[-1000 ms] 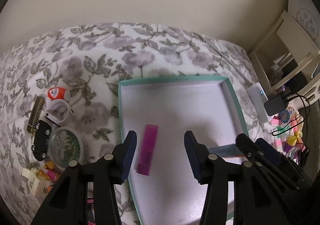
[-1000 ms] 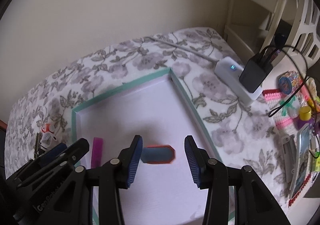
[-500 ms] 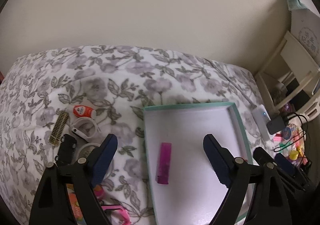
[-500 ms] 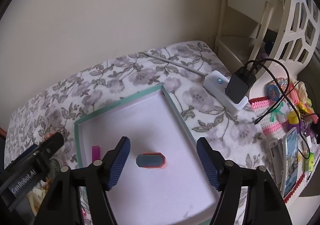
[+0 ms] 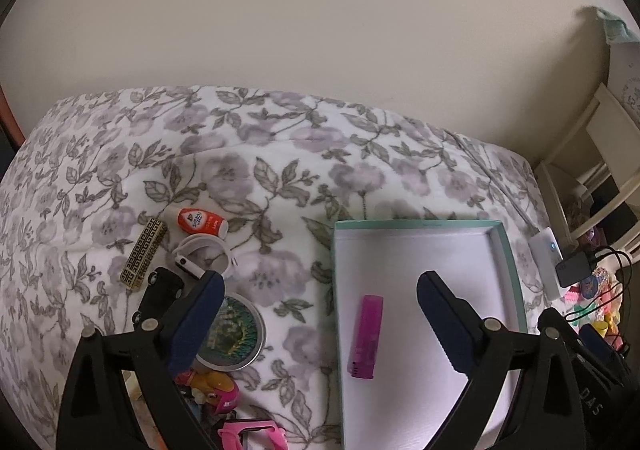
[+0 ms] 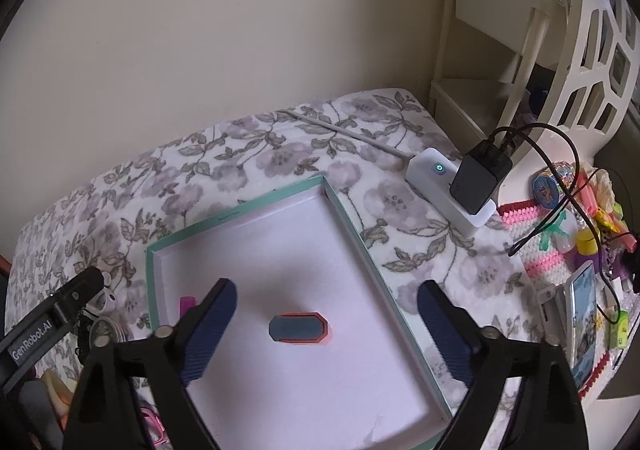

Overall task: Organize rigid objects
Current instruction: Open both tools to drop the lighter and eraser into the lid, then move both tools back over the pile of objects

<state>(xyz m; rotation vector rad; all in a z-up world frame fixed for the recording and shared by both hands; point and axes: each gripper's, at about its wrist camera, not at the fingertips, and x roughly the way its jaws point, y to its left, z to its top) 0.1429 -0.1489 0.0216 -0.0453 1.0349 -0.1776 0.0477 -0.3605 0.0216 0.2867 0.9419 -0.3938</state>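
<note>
A teal-rimmed white tray [image 5: 505,246] [image 6: 344,210] lies on a floral blanket. A pink rectangular block [image 5: 365,337] lies in it near its left wall; a sliver shows in the right wrist view [image 6: 186,305]. A dark oval piece with an orange rim [image 6: 298,328] lies in the tray's middle. My left gripper [image 5: 318,324] is open and empty, high above the tray's left edge. My right gripper [image 6: 326,330] is open and empty, above the oval piece. Left of the tray lie a red-and-white bottle [image 5: 200,221], a gold patterned bar [image 5: 144,252], a white ring [image 5: 204,256], a black toy car [image 5: 160,296] and a round tin [image 5: 234,332].
A white power strip with a black charger [image 6: 476,180] and cables lies right of the tray. A pink knitted mat [image 6: 548,250] with small toys and a phone [image 6: 584,314] sits farther right, by a white shelf [image 6: 492,50]. Pink toys [image 5: 252,436] lie at the lower left. A wall stands behind.
Both grippers have opened wide and risen away from the tray. The pink block and the oval piece lie released in the tray.
</note>
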